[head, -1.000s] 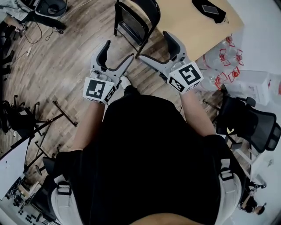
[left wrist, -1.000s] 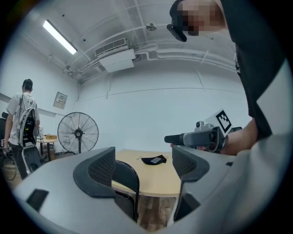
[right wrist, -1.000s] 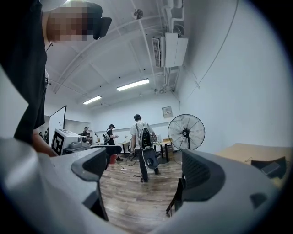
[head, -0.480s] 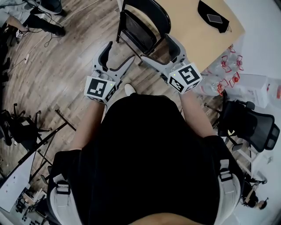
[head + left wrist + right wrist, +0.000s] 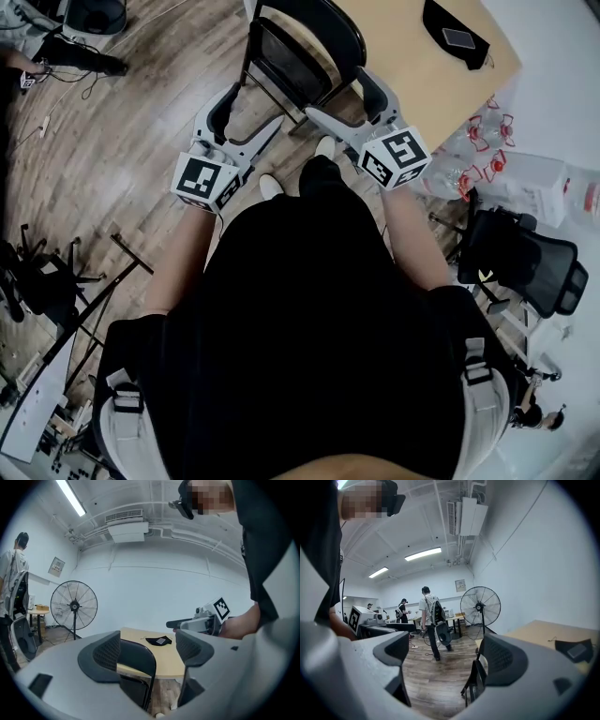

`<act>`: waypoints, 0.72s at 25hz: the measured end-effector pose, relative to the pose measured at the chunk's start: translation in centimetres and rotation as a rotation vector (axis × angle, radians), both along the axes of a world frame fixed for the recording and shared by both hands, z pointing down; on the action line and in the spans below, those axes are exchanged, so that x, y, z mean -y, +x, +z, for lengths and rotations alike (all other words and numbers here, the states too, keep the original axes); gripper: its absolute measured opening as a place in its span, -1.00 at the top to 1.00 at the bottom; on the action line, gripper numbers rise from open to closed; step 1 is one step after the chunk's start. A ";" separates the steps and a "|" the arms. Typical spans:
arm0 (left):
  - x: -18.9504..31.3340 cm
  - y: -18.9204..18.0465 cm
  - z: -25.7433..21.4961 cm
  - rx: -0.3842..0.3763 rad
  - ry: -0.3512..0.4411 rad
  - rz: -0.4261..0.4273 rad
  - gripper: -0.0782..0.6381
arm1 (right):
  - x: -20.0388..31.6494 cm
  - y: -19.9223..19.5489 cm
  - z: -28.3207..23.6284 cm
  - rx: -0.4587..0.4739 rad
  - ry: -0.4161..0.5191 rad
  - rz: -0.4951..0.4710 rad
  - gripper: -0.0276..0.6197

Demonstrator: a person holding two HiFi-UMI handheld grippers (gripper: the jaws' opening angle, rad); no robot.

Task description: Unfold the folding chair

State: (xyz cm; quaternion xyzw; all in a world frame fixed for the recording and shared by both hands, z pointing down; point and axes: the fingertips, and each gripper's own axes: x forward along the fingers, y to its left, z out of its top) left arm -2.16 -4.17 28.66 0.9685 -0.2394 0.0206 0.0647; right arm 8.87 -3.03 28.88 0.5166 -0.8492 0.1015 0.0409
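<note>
**Head view and both gripper views: approach to the chair.** The chair (image 5: 292, 58) is shown standing on the wooden floor (image 5: 141, 103) just beside the table (image 5: 412, 70). It is seen nearly edge-on and thin in the right gripper view, so it is judged to be folded flat. Whether it leans on the table edge cannot be told.

The left gripper (image 5: 249, 116) and the right gripper (image 5: 345, 101) are held side by side and pointed at the chair, near it but not touching. In each gripper view the jaws are seen spread wide with nothing between the pads. The chair is framed in the gap but lies beyond the tips.

The chair is judged to be rigid: a painted metal tube frame with hard black panels, moderately heavy for a one-jaw hold. The tubing is likely to be smooth and apt to slip or turn in the pads. The hinge is expected to resist at first and then swing freely.

Two holds are suggested: one on the top rail of the backrest (image 5: 328, 19) to steady the frame, the other on the front edge of the seat (image 5: 281, 70) to draw it down and outward. The hinge links are to be avoided, since they close as the seat opens.
</note>
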 end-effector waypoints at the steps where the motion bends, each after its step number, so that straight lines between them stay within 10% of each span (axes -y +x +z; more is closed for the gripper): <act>1: 0.4 0.5 0.1 0.006 0.003 0.001 -0.22 | 0.6 0.7 0.3 0.001 -0.006 0.002 -0.63; 18: 10.7 8.6 1.2 0.047 -0.013 -0.112 -0.20 | 12.9 11.3 4.0 -0.018 -0.114 -0.036 -0.63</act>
